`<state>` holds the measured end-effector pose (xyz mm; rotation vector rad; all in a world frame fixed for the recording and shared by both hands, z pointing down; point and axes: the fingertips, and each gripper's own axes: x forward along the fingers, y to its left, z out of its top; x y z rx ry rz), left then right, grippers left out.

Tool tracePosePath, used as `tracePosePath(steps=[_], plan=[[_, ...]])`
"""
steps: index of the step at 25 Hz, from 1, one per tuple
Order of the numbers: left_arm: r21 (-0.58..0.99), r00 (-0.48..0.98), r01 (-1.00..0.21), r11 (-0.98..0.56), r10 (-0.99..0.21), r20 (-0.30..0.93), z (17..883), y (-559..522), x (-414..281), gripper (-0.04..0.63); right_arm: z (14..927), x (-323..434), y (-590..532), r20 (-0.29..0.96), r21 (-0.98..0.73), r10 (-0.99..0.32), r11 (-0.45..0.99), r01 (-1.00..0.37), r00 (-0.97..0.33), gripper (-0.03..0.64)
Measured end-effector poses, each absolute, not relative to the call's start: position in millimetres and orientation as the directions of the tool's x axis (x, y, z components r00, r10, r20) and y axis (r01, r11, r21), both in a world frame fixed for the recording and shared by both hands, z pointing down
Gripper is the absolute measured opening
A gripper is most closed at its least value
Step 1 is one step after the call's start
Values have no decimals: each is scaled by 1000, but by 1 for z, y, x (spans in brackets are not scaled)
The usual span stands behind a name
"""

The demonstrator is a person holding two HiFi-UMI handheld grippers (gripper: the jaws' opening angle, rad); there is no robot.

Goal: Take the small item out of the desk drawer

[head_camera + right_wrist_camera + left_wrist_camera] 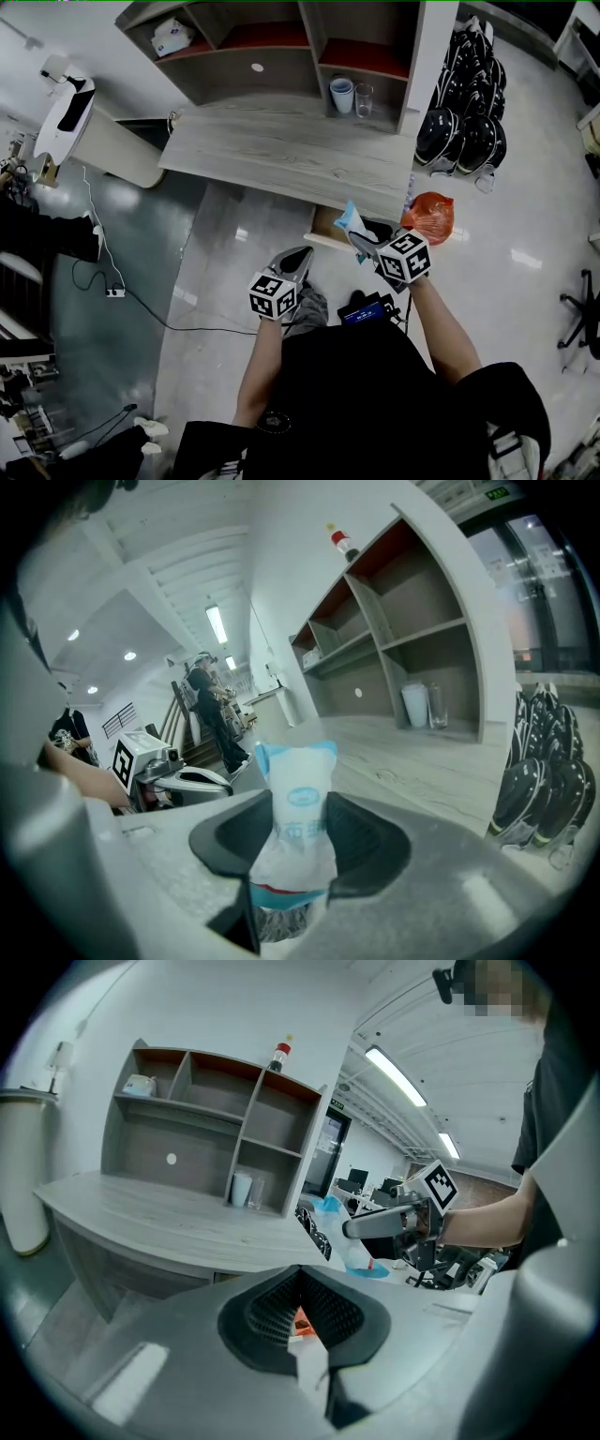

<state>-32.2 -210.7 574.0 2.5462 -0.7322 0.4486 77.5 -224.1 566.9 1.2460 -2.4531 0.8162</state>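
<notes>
The right gripper's fingers hold a white-blue packet. Only the head view shows the open drawer; the left gripper's fingers are together.

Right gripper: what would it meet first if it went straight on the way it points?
The right gripper, shut on a packet, would probably meet the desk top first; depth is unclear.

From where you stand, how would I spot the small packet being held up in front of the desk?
Start at the long grey wooden desk with shelves along its back. Just off its front edge, the person's right gripper is shut on a small packet. It is a soft white pouch with pale blue ends and blue print, unlike the crumpled orange bag to its right.
</notes>
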Motion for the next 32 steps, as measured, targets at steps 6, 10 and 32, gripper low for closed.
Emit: tracePosePath(steps=[6,10,32], plan=[[327,793,-580,-746,-425,437,579,-194,-51,3,572,68,-211,467,-384,-651,460,-801,-598,183],[321,797,-575,-752,-427,427,577,-189,-63,2,569,62,-203,463,-374,-666,451,-810,-585,183],[375,864,-481,-792,-355,358,566,-100,-136,2,561,-2,-100,495,-324,-748,313,-893,-442,183]])
